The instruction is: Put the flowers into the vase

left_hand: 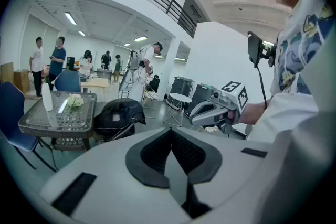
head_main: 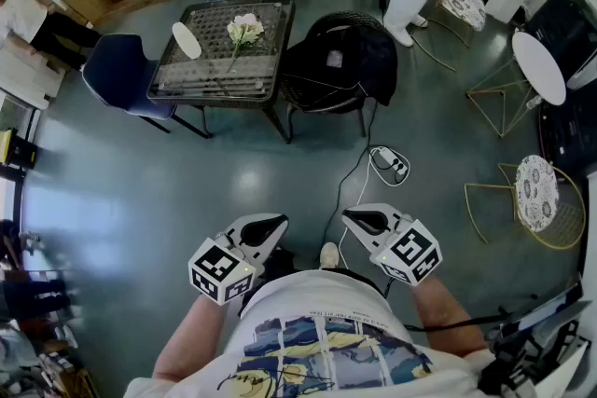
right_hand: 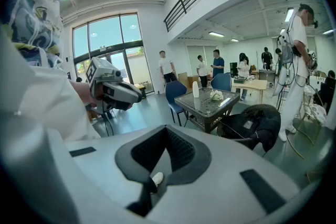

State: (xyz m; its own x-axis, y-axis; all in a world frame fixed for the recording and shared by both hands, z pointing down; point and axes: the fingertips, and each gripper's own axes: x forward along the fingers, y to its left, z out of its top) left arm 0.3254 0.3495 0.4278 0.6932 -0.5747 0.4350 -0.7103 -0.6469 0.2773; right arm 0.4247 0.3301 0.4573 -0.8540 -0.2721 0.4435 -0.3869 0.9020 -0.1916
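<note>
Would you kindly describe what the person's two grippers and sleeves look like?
The left gripper and right gripper have pale grey shells, black inside the jaws. Each carries a white cube of black square markers. A black cable runs off behind the right gripper. The T-shirt is white and short-sleeved, with a blue and yellow print.

Open floor (head_main: 233, 172); black chair (head_main: 340, 61) beside table (head_main: 213, 95)
</note>
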